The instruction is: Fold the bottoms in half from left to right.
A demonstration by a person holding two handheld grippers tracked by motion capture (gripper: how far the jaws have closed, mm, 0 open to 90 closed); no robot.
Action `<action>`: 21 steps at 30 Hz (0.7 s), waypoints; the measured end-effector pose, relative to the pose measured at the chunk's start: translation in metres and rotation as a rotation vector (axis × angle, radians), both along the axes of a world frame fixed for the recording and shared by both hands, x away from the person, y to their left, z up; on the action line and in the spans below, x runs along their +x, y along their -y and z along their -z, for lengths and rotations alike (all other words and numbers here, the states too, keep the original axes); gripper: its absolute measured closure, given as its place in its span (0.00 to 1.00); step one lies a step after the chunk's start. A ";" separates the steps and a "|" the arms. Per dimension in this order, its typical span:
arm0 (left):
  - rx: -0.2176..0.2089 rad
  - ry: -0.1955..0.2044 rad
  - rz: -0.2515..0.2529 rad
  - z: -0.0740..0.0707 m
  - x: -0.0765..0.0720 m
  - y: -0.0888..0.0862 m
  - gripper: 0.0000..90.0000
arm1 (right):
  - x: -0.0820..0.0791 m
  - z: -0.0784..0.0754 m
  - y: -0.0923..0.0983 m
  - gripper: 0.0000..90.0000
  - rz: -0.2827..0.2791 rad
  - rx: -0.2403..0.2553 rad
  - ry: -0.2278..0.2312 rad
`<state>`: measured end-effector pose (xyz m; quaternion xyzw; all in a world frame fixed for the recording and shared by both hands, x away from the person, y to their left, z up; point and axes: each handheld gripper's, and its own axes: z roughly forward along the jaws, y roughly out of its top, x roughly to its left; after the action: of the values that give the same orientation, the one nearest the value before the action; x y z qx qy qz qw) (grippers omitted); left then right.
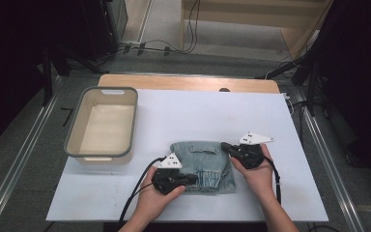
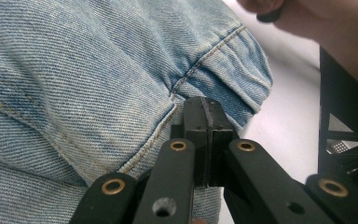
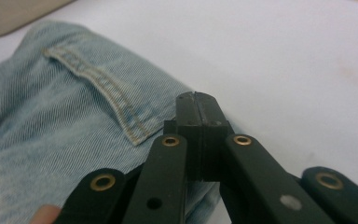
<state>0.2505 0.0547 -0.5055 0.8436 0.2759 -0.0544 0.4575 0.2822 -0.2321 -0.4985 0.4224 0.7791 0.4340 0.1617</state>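
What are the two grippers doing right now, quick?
Left gripper: jaws shut, at the edge of the denim; a grip cannot be told.
Right gripper: jaws shut at the denim's edge; a grip cannot be told.

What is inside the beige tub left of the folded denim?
The tub looks bare in the high view: only its pale floor and far wall show. The near wall hides a strip of the floor behind it, so something flat there could go unseen.

Bare table (image 1: 183,111) lies beyond the folded denim (image 1: 204,164); the basin (image 1: 102,123) blocks the left.
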 end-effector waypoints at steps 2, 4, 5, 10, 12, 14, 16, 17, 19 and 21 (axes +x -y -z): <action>0.000 -0.002 0.000 0.000 0.000 0.000 0.99 | 0.001 0.009 -0.003 0.98 -0.023 -0.030 -0.012; 0.000 -0.001 -0.002 0.000 0.000 0.000 0.99 | 0.002 0.018 -0.004 0.98 -0.027 -0.015 -0.025; -0.002 0.000 -0.003 0.001 0.000 0.000 0.99 | 0.003 0.019 -0.004 0.99 -0.023 -0.005 -0.036; -0.005 0.001 -0.007 0.001 -0.001 0.000 0.99 | 0.005 0.017 -0.006 0.99 -0.055 -0.025 -0.087; -0.005 0.001 -0.007 0.001 -0.001 0.000 0.99 | 0.004 0.017 -0.006 0.99 -0.068 -0.025 -0.096; -0.006 0.001 -0.007 0.001 -0.001 0.000 0.99 | 0.003 0.014 -0.005 0.99 -0.073 -0.029 -0.103; -0.005 0.003 -0.006 0.001 -0.001 -0.001 0.99 | 0.001 0.011 -0.004 0.92 -0.089 -0.041 -0.070; -0.004 0.006 -0.005 0.001 -0.001 -0.001 0.99 | 0.001 0.011 -0.004 0.92 -0.089 -0.041 -0.070; -0.009 0.007 -0.006 0.002 -0.001 -0.001 0.99 | -0.001 0.001 0.004 0.69 -0.082 0.021 -0.034; -0.009 0.006 -0.002 0.002 -0.001 -0.001 0.99 | 0.001 -0.005 0.011 0.58 -0.052 0.066 -0.013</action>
<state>0.2497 0.0557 -0.5073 0.8414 0.2752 -0.0528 0.4620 0.2830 -0.2426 -0.4931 0.4098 0.7761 0.4609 0.1313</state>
